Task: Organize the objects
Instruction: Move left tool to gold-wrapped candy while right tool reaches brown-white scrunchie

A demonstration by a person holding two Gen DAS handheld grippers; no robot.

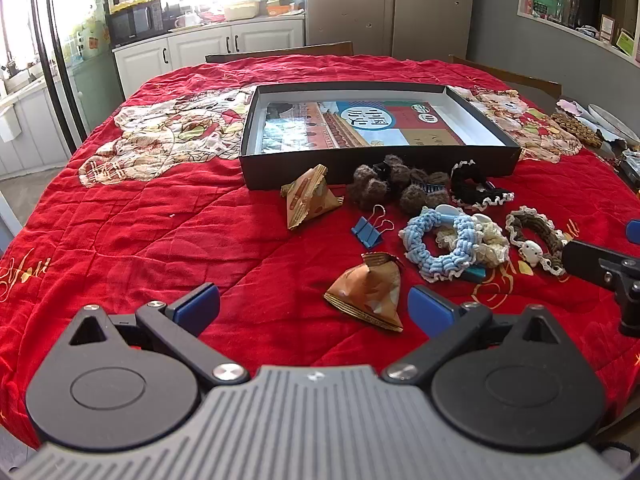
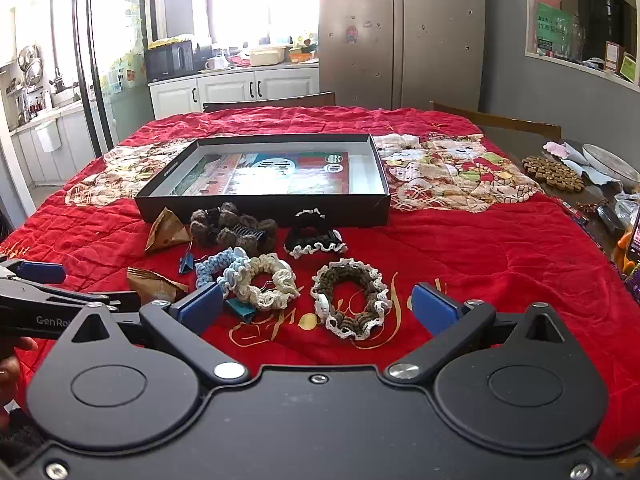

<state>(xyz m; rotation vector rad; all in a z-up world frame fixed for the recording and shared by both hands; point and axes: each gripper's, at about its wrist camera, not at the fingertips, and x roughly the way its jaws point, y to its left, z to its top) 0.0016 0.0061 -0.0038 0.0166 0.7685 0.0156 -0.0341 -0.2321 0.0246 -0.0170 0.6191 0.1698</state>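
A shallow black box [image 1: 376, 170] [image 2: 260, 210] with a printed sheet inside sits mid-table on the red cloth. In front of it lie a brown fuzzy hair clip [image 1: 396, 186], a black scrunchie [image 2: 314, 238], a blue scrunchie [image 1: 440, 244], a cream scrunchie [image 2: 272, 284], a blue binder clip [image 1: 370, 230] and a paper pyramid [image 1: 310, 196]. My left gripper [image 1: 314, 306] is open above the cloth, with a second paper pyramid [image 1: 368, 296] lying untouched by its right finger. My right gripper [image 2: 318, 302] is open over a brown-and-white scrunchie [image 2: 352, 300], without touching it.
A wooden bead trivet [image 2: 554, 174], a plate [image 2: 608, 164] and clutter line the table's right edge. Two chair backs [image 2: 268, 102] stand at the far side. A teal clip [image 2: 240, 310] peeks from under the cream scrunchie. A person's hand [image 2: 8, 364] shows at lower left.
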